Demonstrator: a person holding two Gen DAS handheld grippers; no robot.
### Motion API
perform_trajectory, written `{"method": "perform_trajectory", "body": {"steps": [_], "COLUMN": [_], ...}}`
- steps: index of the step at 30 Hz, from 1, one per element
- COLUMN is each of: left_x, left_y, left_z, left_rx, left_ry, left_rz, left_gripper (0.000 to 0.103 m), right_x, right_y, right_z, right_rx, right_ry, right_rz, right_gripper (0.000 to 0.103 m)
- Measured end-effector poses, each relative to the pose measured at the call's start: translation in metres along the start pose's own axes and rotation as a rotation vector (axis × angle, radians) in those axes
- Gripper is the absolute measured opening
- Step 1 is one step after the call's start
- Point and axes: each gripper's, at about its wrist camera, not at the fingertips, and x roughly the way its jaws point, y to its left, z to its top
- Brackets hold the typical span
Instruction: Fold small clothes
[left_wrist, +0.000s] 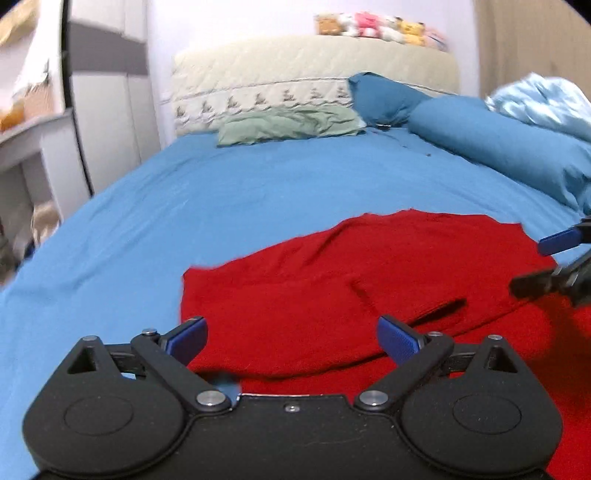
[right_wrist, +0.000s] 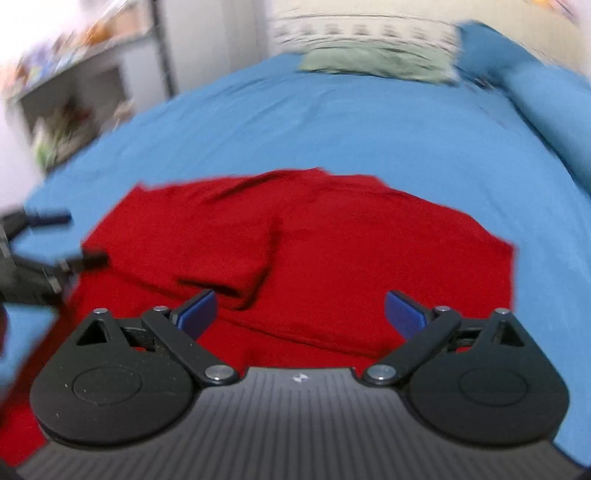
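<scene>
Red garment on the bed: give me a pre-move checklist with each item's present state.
1. Left claw open, nothing between its jaws: ok.
2. Right claw open, nothing held: ok.
3. Red garment lying on the blue sheet, released: ok.
4. Garment lying flat: not ok, ridges and a raised flap show.
5. Fold edges lined up: cannot tell, the near edge is hidden by the claws.
6. Bare sheet beyond the garment: ok.

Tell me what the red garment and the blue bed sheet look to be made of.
Red garment: looks like a soft matte knit or fleece, judging by its slightly fuzzy, grainy surface and thick rounded folds; the exact fibre is unclear.
Blue bed sheet: seems a thin, smooth woven fabric such as cotton, matte, lying flat with only fine shallow wrinkles.
</scene>
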Motion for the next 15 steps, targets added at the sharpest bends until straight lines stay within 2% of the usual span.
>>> {"method": "perform_trajectory", "body": {"steps": [2, 5, 8, 9, 15], "left_x": [0.009, 0.017, 0.023, 0.026, 0.028], "left_y": [0.009, 0.016, 0.017, 0.018, 0.030], "left_z": [-0.002, -0.007, -0.009, -0.009, -0.020], "left_rx": [-0.027, -0.054, -0.066, -0.063, -0.078], "left_ry": [0.055, 0.084, 0.100, 0.104, 0.131], "left_rz": [0.008, 0.017, -0.001, 0.000, 0.009], "left_gripper": [0.100, 0.100, 0.100, 0.100, 0.100], "right_x": [0.019, 0.050, 0.069, 0.075, 0.095], "right_y": [0.023, 0.052, 0.075, 0.082, 0.110], "right_z": [0.003, 0.007, 0.007, 0.006, 0.002], "right_rx": [-0.107, -0.248, -0.366, -0.397, -0.594], "right_ry": [0.018, 0.043, 0.055, 0.062, 0.080], "right_rz": [-0.015, -0.037, -0.078, -0.081, -0.083], "right_gripper": [0.103, 0.102, 0.084, 0.083, 0.056]}}
